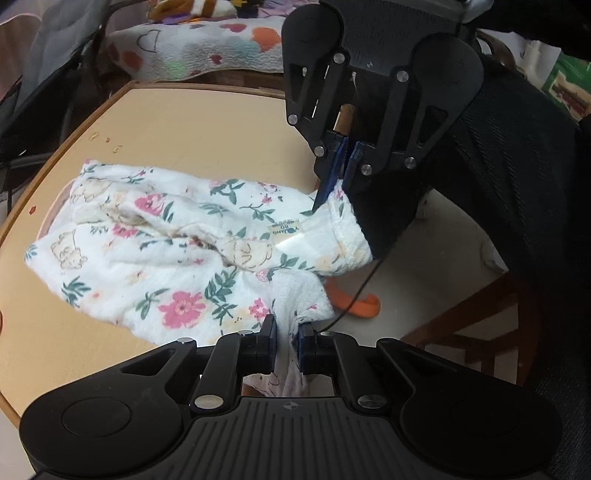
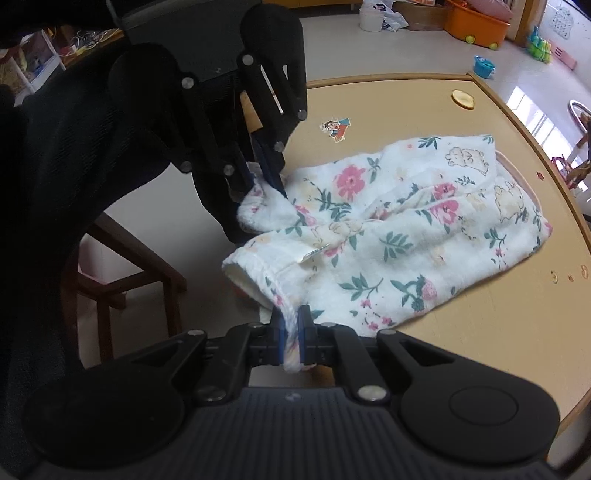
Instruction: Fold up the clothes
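Observation:
A white floral garment point(image 1: 166, 251) with pink flowers and bear prints lies bunched on the tan table point(image 1: 192, 122), its near end hanging over the table's edge. My left gripper point(image 1: 286, 334) is shut on one corner of that end, cloth pinched between its blue pads. In the same view my right gripper point(image 1: 334, 192) comes down from above, shut on the other hemmed corner. The right wrist view shows the garment point(image 2: 406, 229) spread away to the right, my right gripper point(image 2: 291, 334) shut on its rolled hem, and my left gripper point(image 2: 264, 182) shut on the far corner.
A wooden chair point(image 2: 122, 273) stands below the table's edge, beside a person's dark sleeve point(image 1: 517, 155). An orange object point(image 1: 364, 306) lies on the floor. The table point(image 2: 480, 332) carries a cartoon sticker point(image 2: 334, 129) and a yellow disc point(image 2: 462, 99). Toys and an orange bin point(image 2: 476, 22) sit on the floor beyond.

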Demonstrator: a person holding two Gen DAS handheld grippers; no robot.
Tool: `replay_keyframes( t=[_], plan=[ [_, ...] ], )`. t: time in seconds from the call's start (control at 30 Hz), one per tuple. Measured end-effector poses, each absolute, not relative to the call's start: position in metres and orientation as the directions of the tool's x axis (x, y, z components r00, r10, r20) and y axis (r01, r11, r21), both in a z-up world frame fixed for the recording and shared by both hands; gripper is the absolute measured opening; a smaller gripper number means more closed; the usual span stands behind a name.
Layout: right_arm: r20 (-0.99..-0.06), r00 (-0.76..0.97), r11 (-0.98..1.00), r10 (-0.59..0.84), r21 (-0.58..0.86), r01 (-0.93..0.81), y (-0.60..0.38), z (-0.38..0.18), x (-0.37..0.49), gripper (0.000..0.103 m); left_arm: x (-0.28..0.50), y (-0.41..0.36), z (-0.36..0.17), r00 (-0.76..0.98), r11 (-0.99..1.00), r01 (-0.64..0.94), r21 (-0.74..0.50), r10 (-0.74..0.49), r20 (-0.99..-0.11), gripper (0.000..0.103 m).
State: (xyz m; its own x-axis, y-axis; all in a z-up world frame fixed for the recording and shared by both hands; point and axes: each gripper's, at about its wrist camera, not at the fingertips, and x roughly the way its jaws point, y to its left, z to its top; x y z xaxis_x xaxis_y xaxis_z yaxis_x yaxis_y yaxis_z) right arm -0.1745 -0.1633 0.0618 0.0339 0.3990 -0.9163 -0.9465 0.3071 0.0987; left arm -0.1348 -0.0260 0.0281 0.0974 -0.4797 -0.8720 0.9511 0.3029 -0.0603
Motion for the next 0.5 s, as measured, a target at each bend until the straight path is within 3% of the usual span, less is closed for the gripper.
replay_keyframes(
  t=[0.5],
  plan=[
    [-0.922,0.066,0.454,0.382,0.125,-0.882,-0.163,0.049,-0.105,0.011,-0.079,-0.027,0.022,0.200,0.439,0.898,-0.020,-0.448,-0.871,0.012]
  ],
)
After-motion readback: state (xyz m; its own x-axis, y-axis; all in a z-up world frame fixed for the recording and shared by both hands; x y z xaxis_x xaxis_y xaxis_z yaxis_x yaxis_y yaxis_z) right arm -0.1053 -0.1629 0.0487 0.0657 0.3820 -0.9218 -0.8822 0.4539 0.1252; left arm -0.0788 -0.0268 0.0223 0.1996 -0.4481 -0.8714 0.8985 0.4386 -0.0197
